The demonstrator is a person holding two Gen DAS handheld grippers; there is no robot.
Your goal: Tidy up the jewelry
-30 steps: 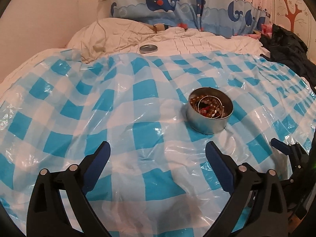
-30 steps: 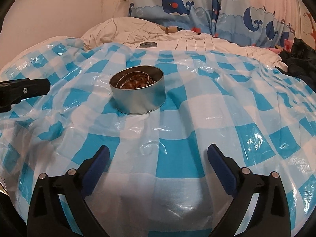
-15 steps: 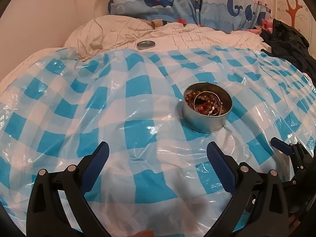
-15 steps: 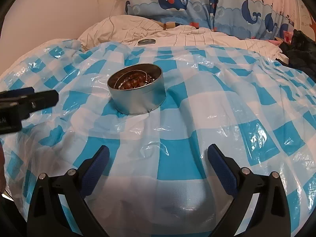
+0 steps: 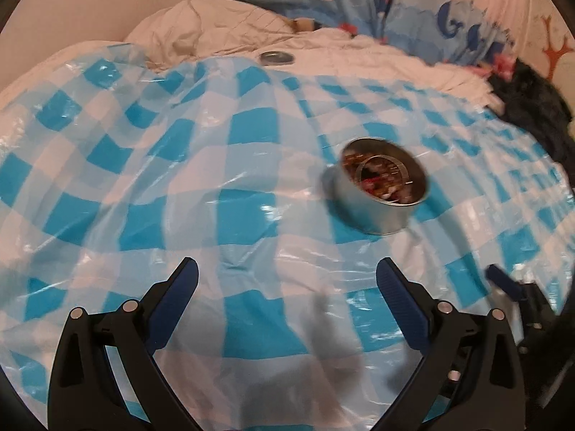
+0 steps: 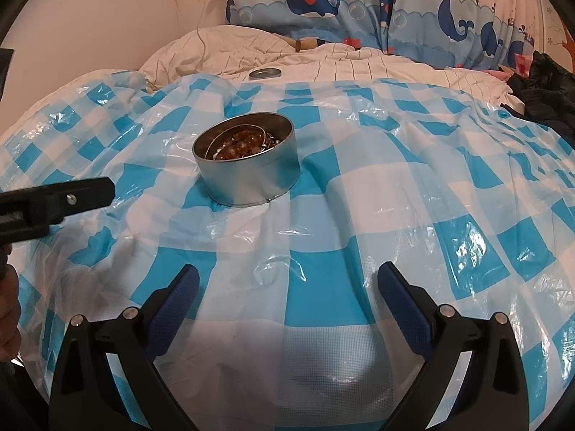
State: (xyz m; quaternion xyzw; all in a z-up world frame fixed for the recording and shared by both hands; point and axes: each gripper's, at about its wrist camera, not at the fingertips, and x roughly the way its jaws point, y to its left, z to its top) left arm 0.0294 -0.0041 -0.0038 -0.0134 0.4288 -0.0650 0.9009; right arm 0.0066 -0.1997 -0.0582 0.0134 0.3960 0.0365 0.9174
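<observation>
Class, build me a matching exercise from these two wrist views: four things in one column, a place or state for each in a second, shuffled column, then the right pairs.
Things
1. tin
2. lid
3. left gripper
4. dark clothing

Places or states
A. lying on the white quilt, beyond the checked sheet
B. open, holding nothing
C. heaped at the bed's right edge
D. standing open on the checked sheet, beads inside

Pairs: 1-D, 2-A, 3-B, 4-C
</observation>
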